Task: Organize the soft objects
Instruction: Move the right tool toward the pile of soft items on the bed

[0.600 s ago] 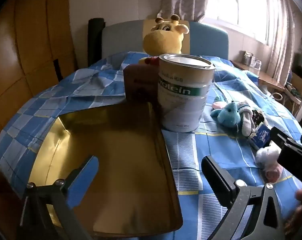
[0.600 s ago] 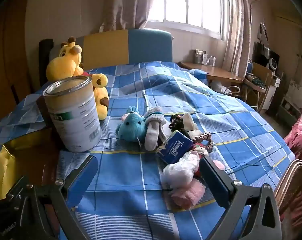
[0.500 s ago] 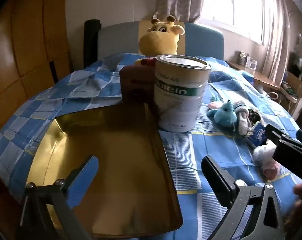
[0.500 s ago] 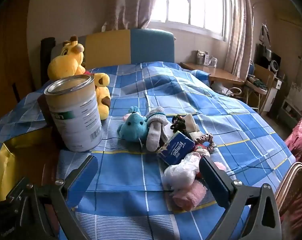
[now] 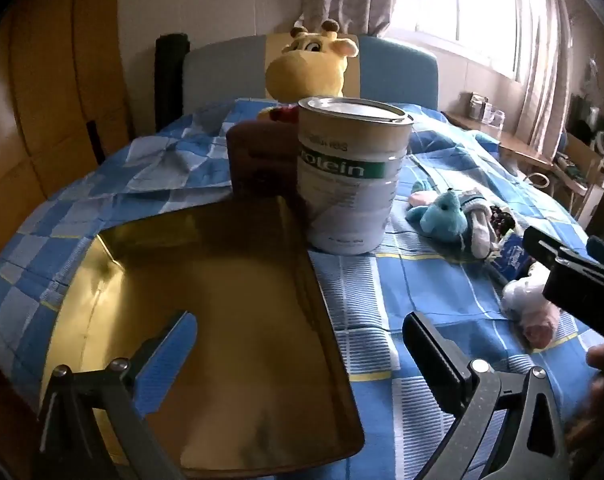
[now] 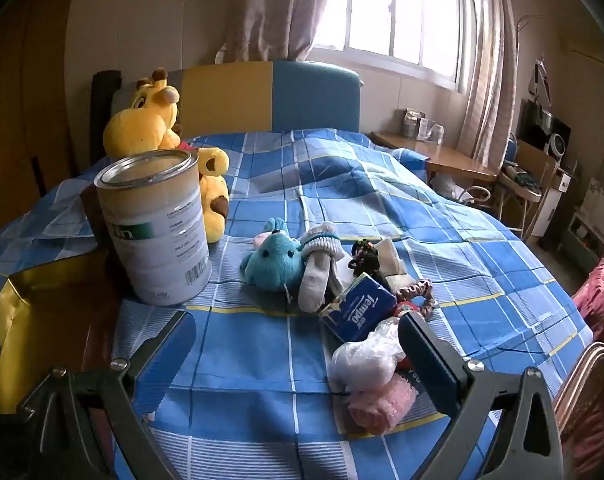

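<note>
Both views have crept nearer the tin; left tool and right tool gape wide, empty

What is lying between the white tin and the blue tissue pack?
In the right wrist view, a blue plush toy and a grey-white sock lie between the tin and the tissue pack.

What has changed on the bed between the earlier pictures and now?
Only the cameras' view has shifted a little; nothing was taken hold of or let go. The left hand-held gripper and the right hand-held gripper stay open and empty. The protein tin, blue plush toy and tissue pack lie as before.
</note>
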{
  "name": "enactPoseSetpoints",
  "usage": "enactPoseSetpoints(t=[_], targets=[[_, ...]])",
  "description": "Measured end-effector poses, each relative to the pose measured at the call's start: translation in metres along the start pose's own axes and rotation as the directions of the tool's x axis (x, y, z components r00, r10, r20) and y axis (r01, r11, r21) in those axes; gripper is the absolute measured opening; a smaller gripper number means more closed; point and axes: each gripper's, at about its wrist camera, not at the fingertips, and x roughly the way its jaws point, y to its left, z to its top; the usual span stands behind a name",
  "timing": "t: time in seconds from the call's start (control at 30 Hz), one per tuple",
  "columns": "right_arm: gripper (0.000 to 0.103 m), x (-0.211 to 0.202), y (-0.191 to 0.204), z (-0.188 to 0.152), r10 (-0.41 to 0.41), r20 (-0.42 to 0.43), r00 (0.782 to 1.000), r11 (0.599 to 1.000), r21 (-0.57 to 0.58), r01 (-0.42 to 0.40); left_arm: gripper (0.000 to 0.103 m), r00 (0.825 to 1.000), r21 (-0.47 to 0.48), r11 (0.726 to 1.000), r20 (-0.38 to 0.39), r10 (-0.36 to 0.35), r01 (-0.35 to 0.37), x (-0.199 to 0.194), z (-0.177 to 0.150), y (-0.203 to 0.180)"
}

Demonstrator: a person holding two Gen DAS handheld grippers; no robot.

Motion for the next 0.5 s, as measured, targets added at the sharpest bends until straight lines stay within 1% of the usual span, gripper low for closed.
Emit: enactPoseSetpoints(t=[0.17, 0.4, 0.5], targets=[[0.103, 0.000, -0.001, 0.001, -0.003, -0.005, 1.000, 1.000, -0.001, 0.003, 0.103, 1.000, -0.016, 1.000, -0.015, -0.009, 0.009, 0.002, -0.001, 0.001], [0.103, 0.006, -0.004, 0.000, -0.003, -0.017, 1.000, 1.000, 0.001, 0.003, 0.103, 1.000, 0.037, 0.999, -0.008, 0.000, 0.000, 0.003, -0.003, -0.008], [0.103, 0.008, -0.007, 0.000, -0.003, -0.024, 1.000, 1.000, 0.004, 0.003, 0.103, 1.000, 0.057, 0.998, -0.007, -0.009, 0.009, 0.002, -0.003, -0.013]])
